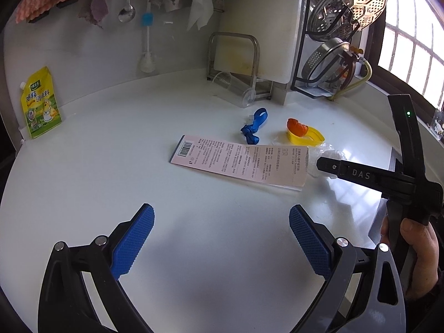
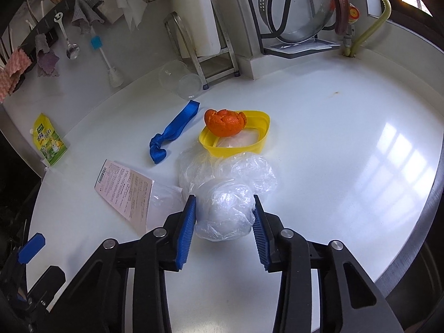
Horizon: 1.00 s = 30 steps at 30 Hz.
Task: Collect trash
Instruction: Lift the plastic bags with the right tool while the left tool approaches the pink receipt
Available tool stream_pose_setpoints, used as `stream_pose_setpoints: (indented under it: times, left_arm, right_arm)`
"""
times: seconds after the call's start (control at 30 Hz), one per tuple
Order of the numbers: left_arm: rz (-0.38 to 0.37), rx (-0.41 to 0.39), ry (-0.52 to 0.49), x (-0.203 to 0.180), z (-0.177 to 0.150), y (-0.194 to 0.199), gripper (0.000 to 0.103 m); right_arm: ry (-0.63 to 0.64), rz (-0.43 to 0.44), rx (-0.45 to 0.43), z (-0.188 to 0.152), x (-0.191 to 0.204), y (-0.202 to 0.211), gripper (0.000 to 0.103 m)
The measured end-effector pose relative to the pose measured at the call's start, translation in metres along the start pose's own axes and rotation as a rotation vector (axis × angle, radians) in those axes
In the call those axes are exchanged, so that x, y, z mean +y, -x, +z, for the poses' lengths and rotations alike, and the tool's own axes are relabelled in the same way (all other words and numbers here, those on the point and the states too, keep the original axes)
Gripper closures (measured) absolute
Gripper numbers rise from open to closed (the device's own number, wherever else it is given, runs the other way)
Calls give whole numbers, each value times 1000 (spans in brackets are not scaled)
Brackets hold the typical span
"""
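My right tool (image 2: 224,219) pinches the crumpled plastic bag (image 2: 224,211) between its pads to lift it; my left tool (image 1: 222,238) waits spread

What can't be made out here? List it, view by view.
- Right wrist: whether the right claw pinches or only straddles the crumpled plastic bag.
- Right wrist: the yellow container interior, under the orange peel.
- Left wrist: the pink card print, too small.
- Left wrist: the right claw's tips, edge-on.
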State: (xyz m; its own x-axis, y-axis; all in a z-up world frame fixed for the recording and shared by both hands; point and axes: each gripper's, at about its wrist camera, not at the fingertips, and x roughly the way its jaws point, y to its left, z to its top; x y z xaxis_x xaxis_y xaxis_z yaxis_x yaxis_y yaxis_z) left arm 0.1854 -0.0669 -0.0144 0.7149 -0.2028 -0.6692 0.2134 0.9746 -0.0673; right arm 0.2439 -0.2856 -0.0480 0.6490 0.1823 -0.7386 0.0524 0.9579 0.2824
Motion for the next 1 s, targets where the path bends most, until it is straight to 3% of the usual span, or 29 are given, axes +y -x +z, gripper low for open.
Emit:
stream_pose_setpoints:
  times: [0.3, 1.0]
  left_arm:
    - [20, -1, -2, -3, 4, -4, 7]
    - [25, -5, -28, -15, 3, -1, 7]
  right_arm:
    - [-24, 45, -38, -21, -12, 38, 66]
    - [4, 227, -268, -23, -10, 102, 66]
